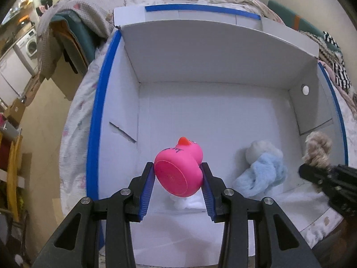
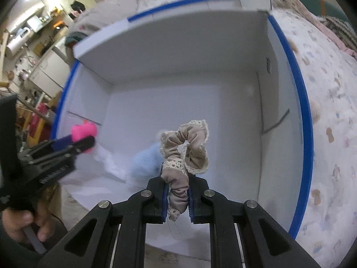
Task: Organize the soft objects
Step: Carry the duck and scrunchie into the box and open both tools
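My left gripper [image 1: 178,169] is shut on a pink rubber duck [image 1: 178,169], held above the floor of a white box with blue edges [image 1: 93,120]. The duck also shows in the right wrist view [image 2: 84,131]. My right gripper [image 2: 177,182] is shut on a beige lace-trimmed scrunchie [image 2: 187,147], held over the box's near side. The scrunchie shows at the right edge of the left wrist view [image 1: 318,149]. A pale blue and white fluffy soft item [image 1: 261,167] lies on the box floor, partly hidden behind the scrunchie in the right wrist view [image 2: 145,160].
The box [image 2: 303,102] sits on a bed with a patterned white cover [image 2: 330,111]. A small white fluffy bit [image 1: 189,203] lies under the duck. Blankets [image 1: 89,6] pile behind the box. A room with a washing machine [image 1: 29,44] lies far left.
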Demonstrator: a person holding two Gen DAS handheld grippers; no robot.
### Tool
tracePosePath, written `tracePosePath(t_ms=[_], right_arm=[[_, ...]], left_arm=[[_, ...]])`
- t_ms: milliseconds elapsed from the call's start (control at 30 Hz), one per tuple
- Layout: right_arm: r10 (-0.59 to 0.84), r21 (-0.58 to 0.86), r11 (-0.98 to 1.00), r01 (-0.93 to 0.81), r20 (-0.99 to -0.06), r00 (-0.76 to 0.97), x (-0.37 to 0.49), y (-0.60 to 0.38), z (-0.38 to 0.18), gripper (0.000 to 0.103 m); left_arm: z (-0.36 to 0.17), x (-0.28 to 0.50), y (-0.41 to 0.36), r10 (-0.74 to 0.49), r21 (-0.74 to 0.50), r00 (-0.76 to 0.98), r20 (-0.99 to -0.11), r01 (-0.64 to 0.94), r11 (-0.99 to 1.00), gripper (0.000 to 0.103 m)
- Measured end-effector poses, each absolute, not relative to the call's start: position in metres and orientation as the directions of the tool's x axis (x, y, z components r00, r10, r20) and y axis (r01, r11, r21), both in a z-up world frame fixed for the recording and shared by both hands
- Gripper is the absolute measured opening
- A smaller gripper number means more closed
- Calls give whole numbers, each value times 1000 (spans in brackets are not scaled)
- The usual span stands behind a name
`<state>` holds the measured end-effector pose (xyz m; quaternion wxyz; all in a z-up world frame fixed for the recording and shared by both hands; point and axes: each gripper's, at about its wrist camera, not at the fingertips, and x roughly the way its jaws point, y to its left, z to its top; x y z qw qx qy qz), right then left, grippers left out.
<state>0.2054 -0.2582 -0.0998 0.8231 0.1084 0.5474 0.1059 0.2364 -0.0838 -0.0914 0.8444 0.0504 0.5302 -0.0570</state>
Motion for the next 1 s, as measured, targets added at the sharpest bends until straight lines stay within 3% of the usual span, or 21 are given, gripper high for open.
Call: tracePosePath(t_ms=[733,900,933,1000], right_arm=[[243,259,966,5,-911,332,212,-253,-117,18],[217,236,972,11,-909,357,211,-258,-111,42],[217,237,972,11,-906,363,211,-259,-110,58],[236,257,966,9,-898,372,212,-259,-107,65]], left_arm=[[-100,240,-90,-95,-30,390,-916,169,985,37],[-99,241,-91,-70,2,401,-914,177,984,38],[-99,241,-91,-65,8,402,-913,178,984,42],[-100,241,-91,-67,6,397,-915,179,984,47]])
